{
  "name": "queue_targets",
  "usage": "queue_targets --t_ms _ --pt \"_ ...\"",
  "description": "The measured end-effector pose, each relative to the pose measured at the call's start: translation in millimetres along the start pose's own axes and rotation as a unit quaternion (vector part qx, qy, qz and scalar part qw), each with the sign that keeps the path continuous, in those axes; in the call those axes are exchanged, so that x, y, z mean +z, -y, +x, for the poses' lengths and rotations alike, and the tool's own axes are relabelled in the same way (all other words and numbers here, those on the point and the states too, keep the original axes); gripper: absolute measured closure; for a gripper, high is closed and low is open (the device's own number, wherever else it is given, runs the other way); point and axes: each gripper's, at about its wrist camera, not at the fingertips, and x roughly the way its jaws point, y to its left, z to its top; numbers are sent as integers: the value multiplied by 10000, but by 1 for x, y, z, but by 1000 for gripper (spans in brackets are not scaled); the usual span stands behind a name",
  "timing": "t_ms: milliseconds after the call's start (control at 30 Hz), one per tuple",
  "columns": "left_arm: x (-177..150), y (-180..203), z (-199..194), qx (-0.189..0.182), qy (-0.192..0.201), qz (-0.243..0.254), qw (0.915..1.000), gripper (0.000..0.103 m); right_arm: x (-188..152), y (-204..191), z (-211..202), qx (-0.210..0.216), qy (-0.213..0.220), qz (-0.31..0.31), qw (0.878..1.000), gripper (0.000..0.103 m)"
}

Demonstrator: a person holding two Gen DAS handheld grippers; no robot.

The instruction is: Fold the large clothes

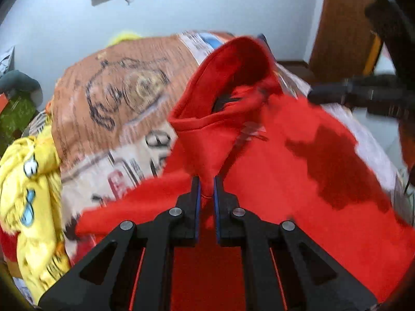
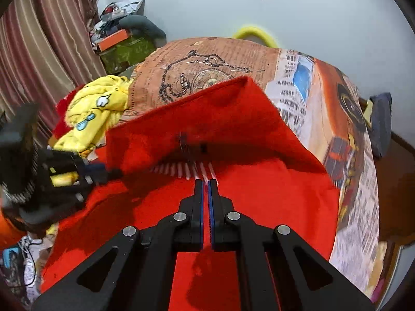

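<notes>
A large red hooded garment (image 1: 285, 160) lies spread on a bed with a printed cover (image 1: 116, 83). My left gripper (image 1: 206, 181) is shut on a bunched fold of the red fabric near the hood (image 1: 233, 77), which stands lifted. In the right wrist view the red garment (image 2: 207, 119) has a raised fold with white print (image 2: 186, 168) showing. My right gripper (image 2: 205, 182) is shut on the red fabric at that print. The left gripper (image 2: 64, 178) shows at the left there; the right gripper (image 1: 363, 96) shows at the right of the left wrist view.
A yellow cartoon-print garment (image 1: 31, 194) lies bunched at the bed's left side (image 2: 96, 111). A striped curtain (image 2: 33, 51) and a cluttered pile (image 2: 124, 39) stand at the left. A dark cushion (image 2: 381, 121) and a wooden door (image 1: 345, 20) are at the right.
</notes>
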Motion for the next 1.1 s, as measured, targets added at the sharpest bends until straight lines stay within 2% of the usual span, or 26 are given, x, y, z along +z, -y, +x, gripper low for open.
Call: queue_targets --t_ms 133,233,333,467,500,567,700,833,867,900,933,1000,1067,1100 --pt "-36 9 0 -94 -259 -130 9995 96 -20 -1 -14 -144 -31 90 9999 100" --pt "-62 14 4 107 -405 -130 9990 96 -34 4 -17 -154 -140 356 9991 100" --pt "-75 13 9 253 -491 -139 9984 96 -43 6 -15 -347 -291 534 9975 97" --pt "-85 8 6 180 -477 -338 9981 95 -54 8 -10 -459 -442 750 9951 60" --pt "-87 7 5 180 -493 -353 9980 95 -58 8 -11 -490 -422 781 9948 55" --pt "-93 7 3 237 -549 -322 9977 95 -62 12 -7 -500 -417 909 9937 54" --pt "-106 -3 1 215 -727 -449 9961 94 -60 27 5 -259 -455 1325 9898 54" --pt "-108 -33 -5 12 -721 -1176 9904 93 -53 45 22 -100 -438 1795 9827 54" --pt "-106 -42 -8 -47 -663 -1390 9881 92 -50 50 28 -68 -423 1891 9810 54" --pt "-103 -52 -10 -117 -581 -1652 9845 84 -50 51 31 -42 -423 1934 9802 54" --pt "-100 -58 -11 -146 -519 -1818 9819 71 -49 54 37 -15 -435 1989 9790 54" --pt "-93 -67 -12 -132 -388 -2067 9775 59 -48 57 46 -1 -493 2058 9773 54" --pt "-87 -71 -6 -206 -402 -2184 9748 56 -50 58 50 27 -434 2081 9771 55" --pt "-85 -72 -2 -310 -458 -2224 9734 56 -49 56 50 -4 -376 2020 9787 59"
